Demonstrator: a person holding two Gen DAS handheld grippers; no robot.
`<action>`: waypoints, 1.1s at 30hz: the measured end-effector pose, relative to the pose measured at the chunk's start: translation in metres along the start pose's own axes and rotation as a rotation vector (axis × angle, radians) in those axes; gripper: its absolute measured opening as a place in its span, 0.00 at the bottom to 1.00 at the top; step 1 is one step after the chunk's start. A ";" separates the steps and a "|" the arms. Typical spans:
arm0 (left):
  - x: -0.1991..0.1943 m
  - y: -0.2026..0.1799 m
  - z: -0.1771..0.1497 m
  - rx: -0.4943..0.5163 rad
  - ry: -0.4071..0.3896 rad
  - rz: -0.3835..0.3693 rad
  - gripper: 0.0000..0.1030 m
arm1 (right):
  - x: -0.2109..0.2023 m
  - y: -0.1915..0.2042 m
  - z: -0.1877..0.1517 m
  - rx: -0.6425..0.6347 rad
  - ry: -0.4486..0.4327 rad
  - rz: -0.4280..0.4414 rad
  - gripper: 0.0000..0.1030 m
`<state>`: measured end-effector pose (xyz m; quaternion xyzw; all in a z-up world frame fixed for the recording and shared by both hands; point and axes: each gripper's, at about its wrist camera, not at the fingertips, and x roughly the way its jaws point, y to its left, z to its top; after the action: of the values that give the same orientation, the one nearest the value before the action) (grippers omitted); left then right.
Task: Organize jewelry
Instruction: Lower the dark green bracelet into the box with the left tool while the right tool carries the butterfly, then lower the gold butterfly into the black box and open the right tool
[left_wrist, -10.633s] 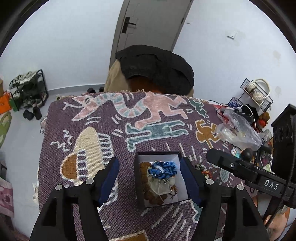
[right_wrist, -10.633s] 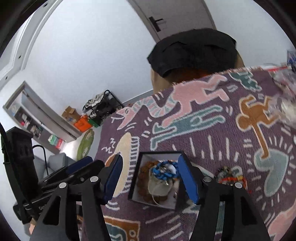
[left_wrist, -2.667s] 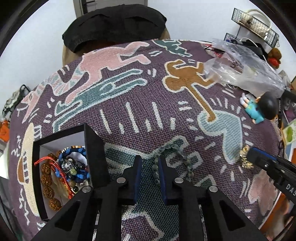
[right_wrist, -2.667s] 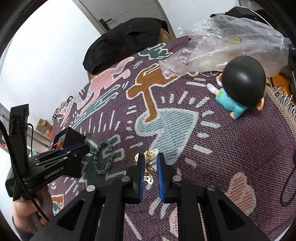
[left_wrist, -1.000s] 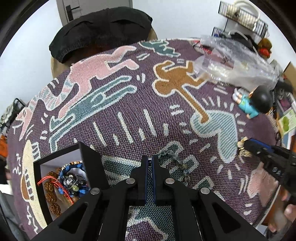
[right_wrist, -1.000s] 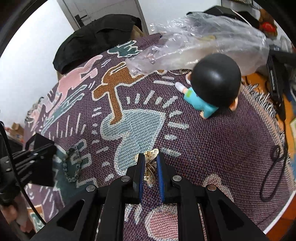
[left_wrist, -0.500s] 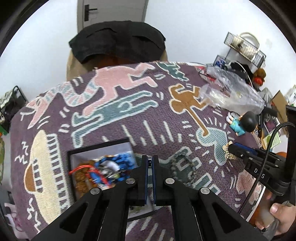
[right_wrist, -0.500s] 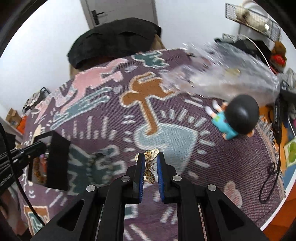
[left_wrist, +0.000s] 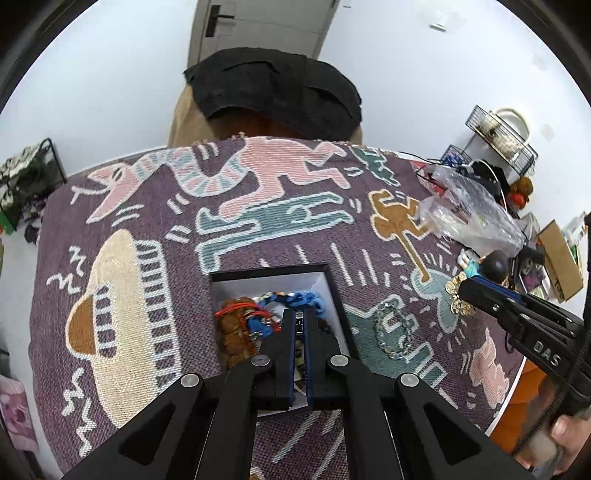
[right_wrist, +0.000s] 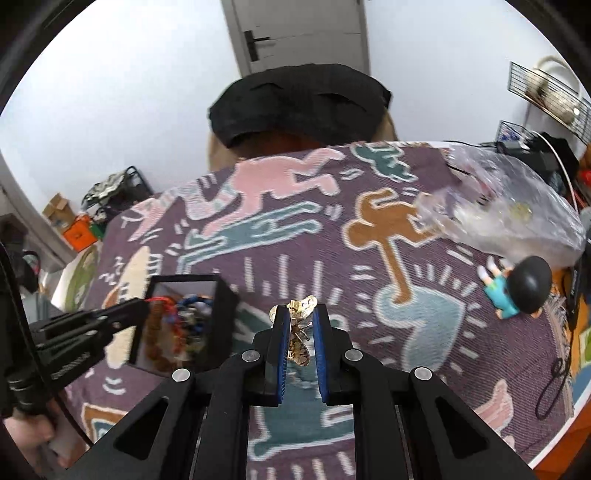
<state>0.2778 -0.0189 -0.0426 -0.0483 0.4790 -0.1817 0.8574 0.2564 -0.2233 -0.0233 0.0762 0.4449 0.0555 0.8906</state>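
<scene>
A black jewelry box (left_wrist: 218, 282) with a white inside holds blue, red and brown bead bracelets (left_wrist: 258, 317); it also shows in the right wrist view (right_wrist: 225, 295). My left gripper (left_wrist: 301, 315) is shut and hovers over the box, nothing visible between its pads. A grey-green bead bracelet (left_wrist: 393, 330) lies on the cloth right of the box. My right gripper (right_wrist: 298, 314) is shut on a gold butterfly ornament (right_wrist: 299, 332), held above the cloth right of the box; it also shows in the left wrist view (left_wrist: 460, 295).
A purple patterned cloth (left_wrist: 280, 229) covers the round table. A crumpled plastic bag (right_wrist: 517, 218) and a black-haired figurine (right_wrist: 517, 291) sit at the right. A chair with black cloth (left_wrist: 273, 88) stands behind the table. Clutter lies past the right edge.
My left gripper has moved left from the grey-green bracelet to over the box, still shut. My right gripper has lifted the gold ornament and carried it left toward the box.
</scene>
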 end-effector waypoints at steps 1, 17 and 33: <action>0.001 0.005 0.000 -0.016 0.007 -0.005 0.04 | -0.001 0.005 0.001 -0.007 0.001 0.012 0.14; -0.019 0.045 -0.011 -0.108 -0.008 -0.014 0.60 | 0.015 0.062 0.003 -0.072 0.031 0.147 0.14; -0.031 0.035 -0.011 -0.073 -0.041 0.038 0.72 | 0.012 0.034 -0.006 -0.016 0.024 0.219 0.59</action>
<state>0.2631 0.0254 -0.0319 -0.0742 0.4685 -0.1466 0.8680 0.2576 -0.1878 -0.0300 0.1167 0.4439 0.1570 0.8745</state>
